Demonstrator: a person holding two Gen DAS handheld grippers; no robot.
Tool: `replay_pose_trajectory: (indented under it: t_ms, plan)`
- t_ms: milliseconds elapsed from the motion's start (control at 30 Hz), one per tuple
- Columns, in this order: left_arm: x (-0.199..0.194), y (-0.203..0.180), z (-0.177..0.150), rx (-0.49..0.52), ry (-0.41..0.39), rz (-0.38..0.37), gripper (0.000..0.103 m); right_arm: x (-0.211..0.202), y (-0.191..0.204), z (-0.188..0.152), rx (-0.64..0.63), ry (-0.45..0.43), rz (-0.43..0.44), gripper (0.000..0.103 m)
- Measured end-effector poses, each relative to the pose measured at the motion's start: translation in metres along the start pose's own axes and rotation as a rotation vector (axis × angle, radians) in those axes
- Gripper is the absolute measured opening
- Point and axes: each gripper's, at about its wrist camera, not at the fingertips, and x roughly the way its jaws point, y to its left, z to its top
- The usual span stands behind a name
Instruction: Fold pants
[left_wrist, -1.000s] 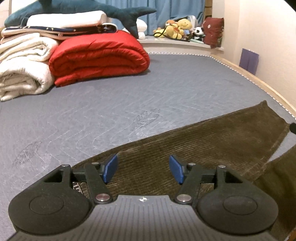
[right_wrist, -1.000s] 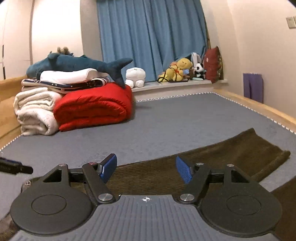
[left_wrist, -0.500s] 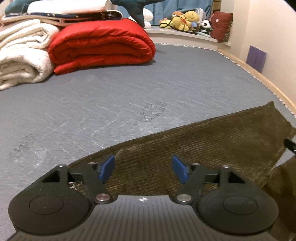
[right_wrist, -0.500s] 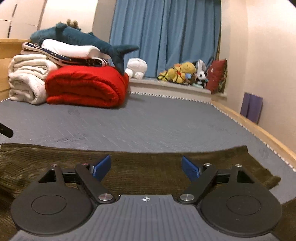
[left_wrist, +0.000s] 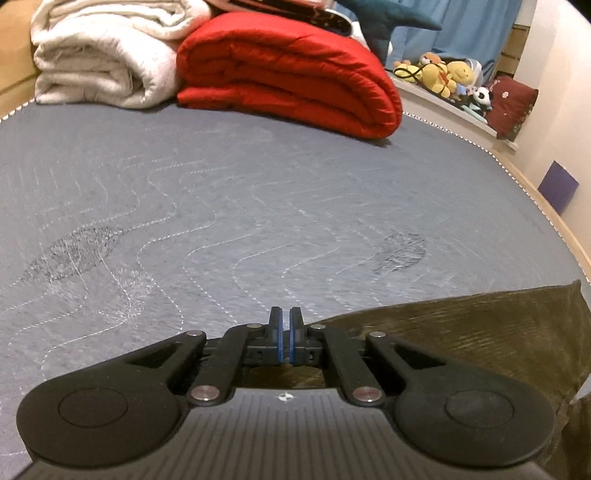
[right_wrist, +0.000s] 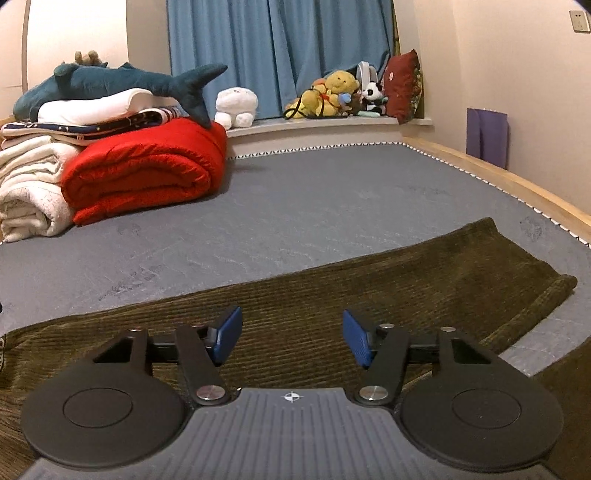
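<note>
Dark olive corduroy pants (right_wrist: 369, 280) lie flat across the grey mattress (right_wrist: 332, 199). In the left wrist view the pants (left_wrist: 461, 332) fill the lower right and run under the tool. My left gripper (left_wrist: 284, 317) is shut, its blue pads together at the pants' near edge, tips over bare mattress (left_wrist: 258, 206). No cloth shows between the pad tips; lower down is hidden. My right gripper (right_wrist: 291, 317) hovers over the middle of a pant leg. Its jaws are closing, still wide apart, with nothing pressed between the pads (right_wrist: 229, 332).
A rolled red quilt (right_wrist: 147, 173) and white blankets (right_wrist: 29, 192) with a plush shark (right_wrist: 110, 81) on top stand at the mattress's far left. Stuffed toys (right_wrist: 332, 96) line the window ledge. The wooden bed edge (right_wrist: 517, 181) runs along the right wall.
My left gripper slid leftward off the broad cloth to the pants' edge, and its jaws went from wide open to shut. My right gripper's view swung back to the left and its jaws narrowed.
</note>
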Motion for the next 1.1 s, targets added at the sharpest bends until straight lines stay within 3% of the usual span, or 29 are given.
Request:
replay_pose_trajectory:
  t_ms: [67, 133, 200, 367, 800, 833, 900, 1000, 1100]
  plan:
    - [0.009, 0.005, -0.001, 0.007, 0.004, -0.016, 0.007, 0.001, 0.001, 0.0, -0.004, 0.007, 0.005, 0.062]
    - [0.018, 0.004, -0.004, 0.028, 0.005, -0.033, 0.022, 0.002, 0.001, 0.001, -0.01, 0.012, 0.006, 0.062]
    - [0.028, 0.0, -0.007, 0.054, 0.011, -0.046, 0.049, 0.003, 0.002, 0.002, -0.017, 0.016, 0.007, 0.062]
    - [0.05, -0.015, -0.011, 0.138, 0.01, -0.061, 0.065, 0.004, 0.003, 0.003, -0.02, 0.021, 0.013, 0.063]
    - [0.088, -0.029, -0.018, 0.218, 0.061, -0.065, 0.063, 0.012, 0.002, 0.007, -0.014, 0.054, 0.018, 0.064]
    - [0.088, -0.03, -0.018, 0.23, 0.058, -0.067, 0.06, 0.012, 0.002, 0.009, -0.015, 0.053, 0.017, 0.064]
    - [0.087, -0.033, -0.019, 0.256, 0.062, -0.091, 0.039, 0.011, 0.004, 0.01, -0.018, 0.051, 0.02, 0.064]
    - [0.082, -0.042, -0.019, 0.307, 0.061, -0.08, 0.025, 0.007, 0.008, 0.012, -0.026, 0.047, 0.022, 0.064]
    - [0.075, -0.049, -0.018, 0.344, 0.053, -0.063, 0.017, 0.003, 0.01, 0.015, -0.031, 0.042, 0.021, 0.064]
